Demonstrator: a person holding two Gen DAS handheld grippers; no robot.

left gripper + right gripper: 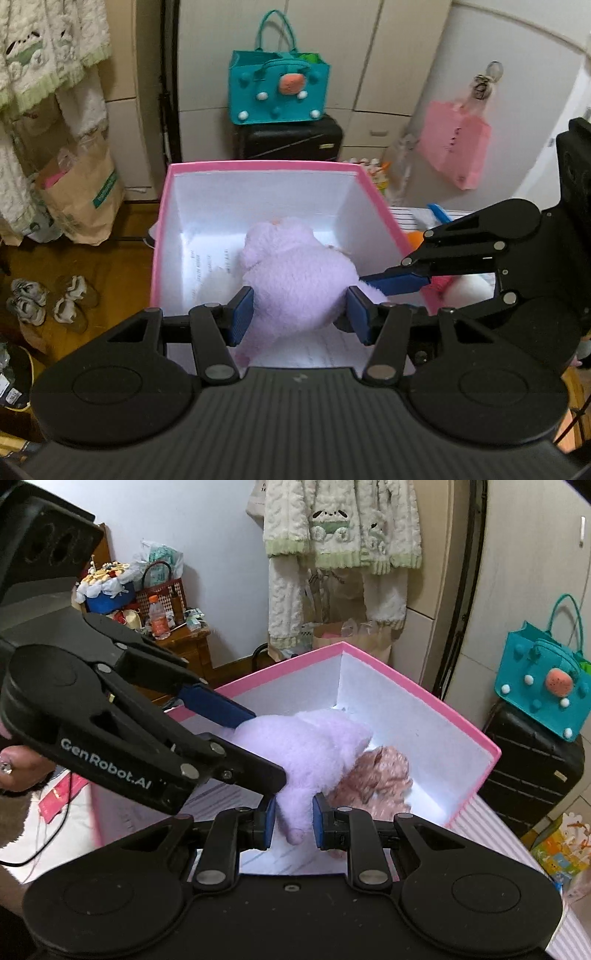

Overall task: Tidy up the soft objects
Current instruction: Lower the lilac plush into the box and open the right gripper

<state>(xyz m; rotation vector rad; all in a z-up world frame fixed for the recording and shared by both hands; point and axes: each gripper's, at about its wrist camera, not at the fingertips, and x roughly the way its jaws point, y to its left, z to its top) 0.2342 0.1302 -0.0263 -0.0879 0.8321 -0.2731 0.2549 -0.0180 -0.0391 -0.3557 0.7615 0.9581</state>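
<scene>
Plush head-first into box (lengthwise)

The pink box is standing open-topped, its four walls blocking any sideways entry. The purple plush is filling the near right part of the floor, with a pink curly toy lying beside it; the far-left floor is lying bare.

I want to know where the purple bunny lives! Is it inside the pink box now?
Mostly in. The purple plush sits between the pink box walls, but both grippers, left and right, grip it.
</scene>
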